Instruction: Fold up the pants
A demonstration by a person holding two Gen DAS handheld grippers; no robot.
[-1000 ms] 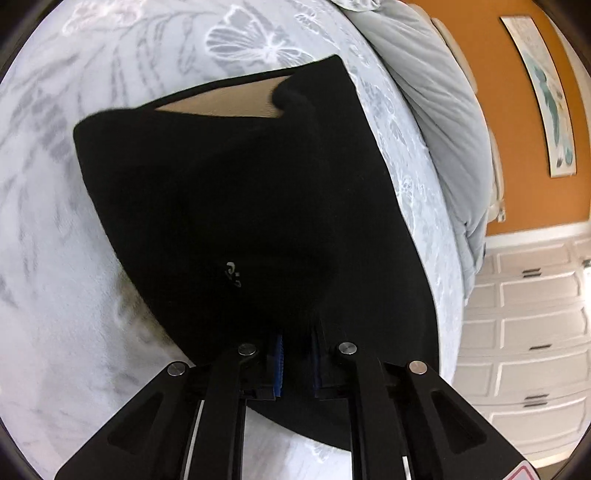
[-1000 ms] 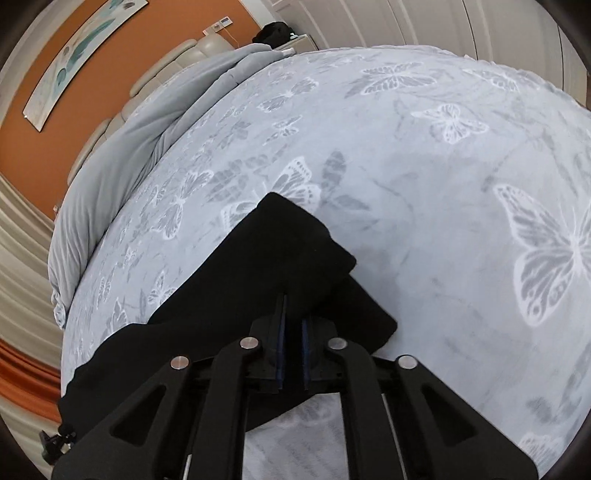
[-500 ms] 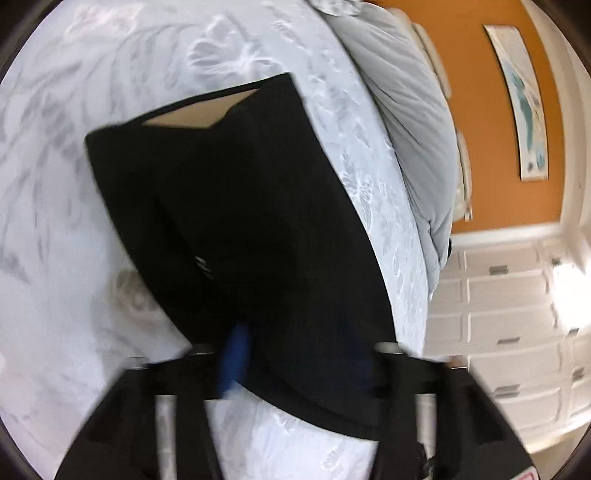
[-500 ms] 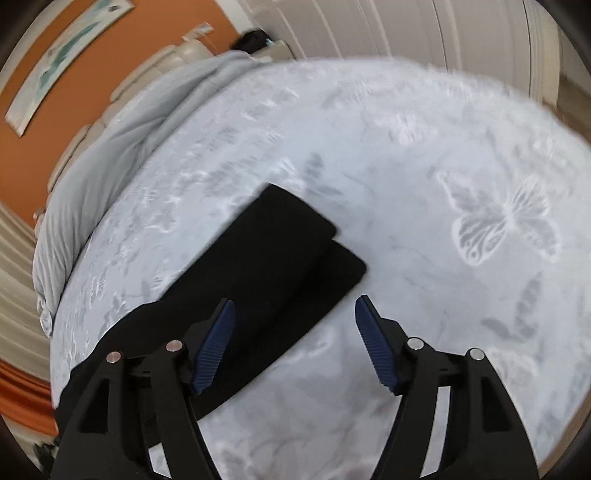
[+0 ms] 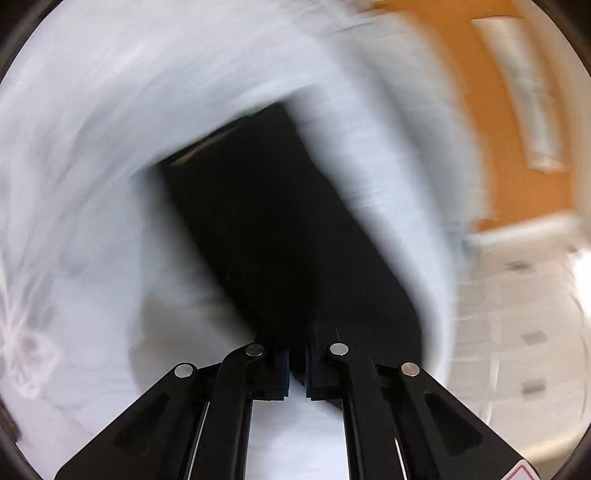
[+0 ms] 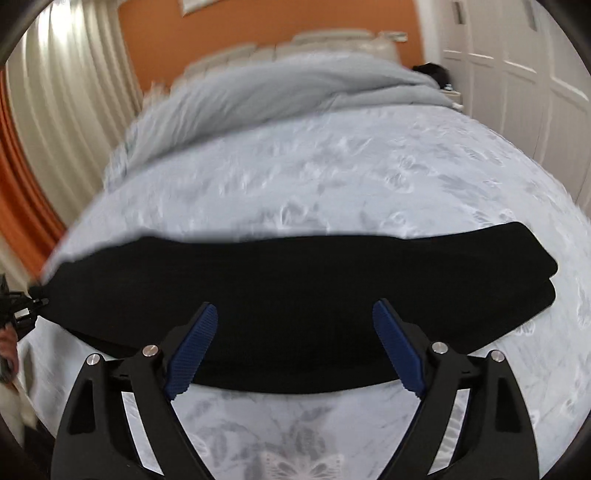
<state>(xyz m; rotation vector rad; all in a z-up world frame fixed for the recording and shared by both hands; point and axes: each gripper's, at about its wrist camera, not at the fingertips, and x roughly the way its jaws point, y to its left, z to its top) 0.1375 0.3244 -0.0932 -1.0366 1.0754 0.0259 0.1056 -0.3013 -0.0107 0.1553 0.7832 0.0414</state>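
Since a second before, the right gripper (image 6: 295,347) had swung away from the end of the pants (image 6: 295,295) to face their long side, and its jaws had just been opening, with nothing between them. They stood wide apart, and the blue pads (image 6: 192,350) were bare. The black cloth lay past their tips, but I could not tell if they touched it.

The big bed (image 6: 332,177) had a pale sheet with gray butterflies on it. A gray blanket (image 6: 295,88) was bunched up at the far end, near the orange wall (image 6: 277,18). White curtains (image 6: 74,92) hung off to one side and white closet doors (image 6: 517,55) stood on the other.

The pants lay flat on the bed in one long black strip, folded along their length. One end showed two layers, one on top of the other.

At the other end, the left gripper (image 5: 297,365) had its jaws pinched nearly together. It had let go for a moment and then closed again. The black pants (image 5: 280,229) met its tips there, so it looked to be holding the edge of the cloth. That view was very blurry, so I could not make out much more.
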